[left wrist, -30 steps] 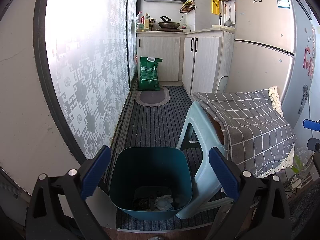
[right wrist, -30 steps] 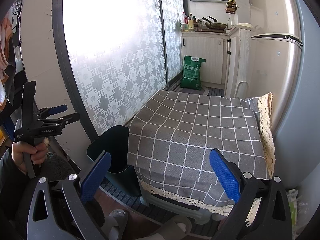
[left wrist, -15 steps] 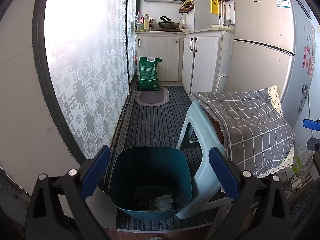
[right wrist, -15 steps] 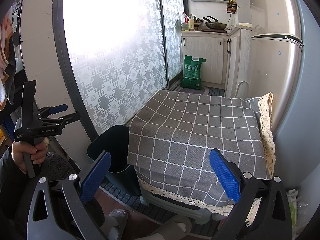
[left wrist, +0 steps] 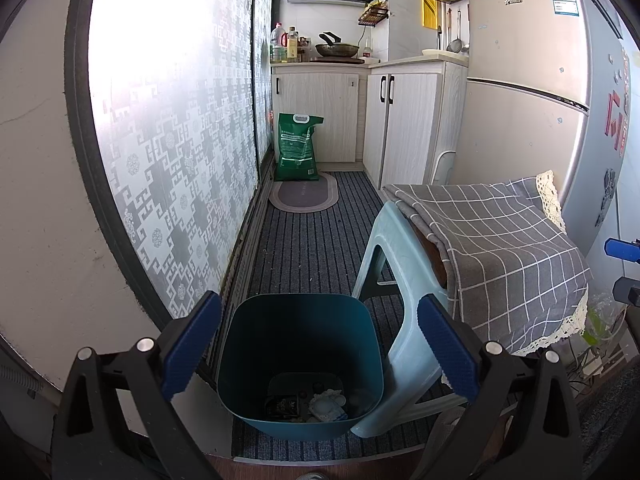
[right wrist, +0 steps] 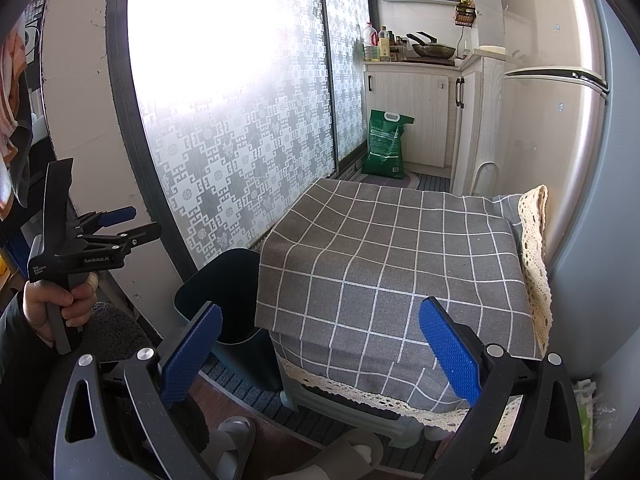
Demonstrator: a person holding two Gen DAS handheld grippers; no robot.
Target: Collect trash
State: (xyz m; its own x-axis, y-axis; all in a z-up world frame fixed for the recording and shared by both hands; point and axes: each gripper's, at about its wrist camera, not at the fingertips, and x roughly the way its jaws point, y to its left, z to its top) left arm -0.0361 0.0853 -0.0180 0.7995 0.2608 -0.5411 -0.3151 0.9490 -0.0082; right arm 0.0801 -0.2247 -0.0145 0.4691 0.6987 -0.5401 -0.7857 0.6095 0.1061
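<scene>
So the biggest thing in play is the stool [right wrist: 360,416] with the grey checked cloth [right wrist: 400,264] draped over it, sitting right ahead of the right gripper [right wrist: 320,352], whose blue pads are spread wide with nothing between them. Nothing on top of the cloth reads as trash from here. Next down in size is the teal bin [left wrist: 300,360], directly below and in front of the left gripper [left wrist: 316,344], touching or nearly touching the stool leg off to that gripper's right. The left gripper is spread wide too, and empty, with the bin mouth framed between its fingers. Looks like thin moulded plastic, so probably light and a bit flexy; if the person wants to move it, the rim wall is the obvious place to pinch, and it's likely smooth enough to slip if grabbed shallow. Smallest stuff: down on the bin floor there's a crumpled white wad [left wrist: 326,402] and a dark wrapper [left wrist: 282,406] beside it. Both look like featherweight, squashy things that'll deform under the pads, so a grab across the bulk of the wad should work better than nipping an edge. There's also some pale plastic-looking packaging [right wrist: 584,412] low and off to the right gripper's right, past the stool, but it's too squeezed at the frame edge to say what it is.
</scene>
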